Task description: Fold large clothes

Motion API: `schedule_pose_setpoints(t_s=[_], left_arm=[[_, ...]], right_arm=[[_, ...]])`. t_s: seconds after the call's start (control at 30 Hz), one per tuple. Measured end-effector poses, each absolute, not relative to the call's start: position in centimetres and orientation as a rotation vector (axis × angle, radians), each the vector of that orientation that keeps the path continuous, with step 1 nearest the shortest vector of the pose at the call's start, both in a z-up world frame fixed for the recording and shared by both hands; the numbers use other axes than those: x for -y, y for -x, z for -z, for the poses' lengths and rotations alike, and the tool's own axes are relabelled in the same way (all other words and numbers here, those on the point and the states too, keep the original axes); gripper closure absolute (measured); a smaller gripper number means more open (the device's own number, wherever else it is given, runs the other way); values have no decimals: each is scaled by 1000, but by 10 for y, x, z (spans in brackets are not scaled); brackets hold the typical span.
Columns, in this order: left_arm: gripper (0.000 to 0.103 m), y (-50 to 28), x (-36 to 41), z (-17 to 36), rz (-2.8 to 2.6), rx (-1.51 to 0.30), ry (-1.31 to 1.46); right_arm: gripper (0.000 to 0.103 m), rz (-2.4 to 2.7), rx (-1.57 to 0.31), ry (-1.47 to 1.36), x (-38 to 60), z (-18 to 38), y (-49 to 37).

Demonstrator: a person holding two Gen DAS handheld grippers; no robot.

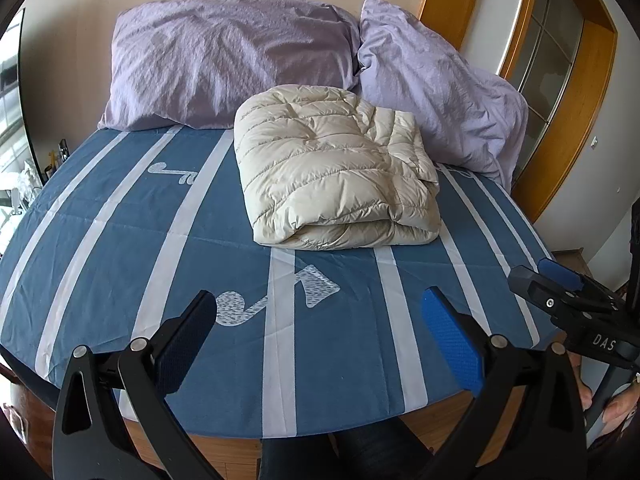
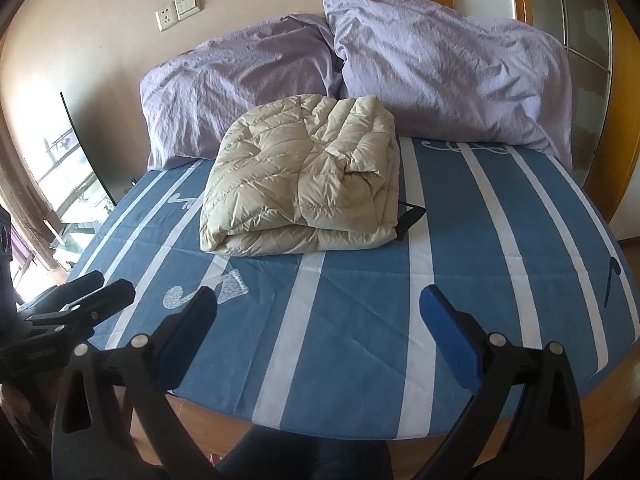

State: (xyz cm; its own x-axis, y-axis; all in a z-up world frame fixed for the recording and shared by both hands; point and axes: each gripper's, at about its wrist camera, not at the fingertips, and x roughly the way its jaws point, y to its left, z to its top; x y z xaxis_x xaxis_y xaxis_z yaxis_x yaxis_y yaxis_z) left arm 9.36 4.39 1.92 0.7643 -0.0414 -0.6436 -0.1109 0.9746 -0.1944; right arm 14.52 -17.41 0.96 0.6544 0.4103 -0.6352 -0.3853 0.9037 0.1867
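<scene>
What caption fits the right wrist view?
Open right gripper held back from a folded cream puffer jacket on the striped blue bed sheet.

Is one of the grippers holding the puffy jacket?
No. The jacket lies folded on the bed, with both grippers open and apart from it.

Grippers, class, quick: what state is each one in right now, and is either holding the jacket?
Left gripper: open, holding nothing, above the bed sheet.
Right gripper: open, holding nothing; the folded jacket lies untouched ahead.
</scene>
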Motion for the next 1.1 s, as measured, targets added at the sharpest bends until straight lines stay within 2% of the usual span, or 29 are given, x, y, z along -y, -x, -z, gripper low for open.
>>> schedule_pose_setpoints(t_s=[1.1], left_arm=[[1,-102,-38,-14,-34,-712,237]], right_arm=[[2,-477,-748,-57,172,-5,-150]])
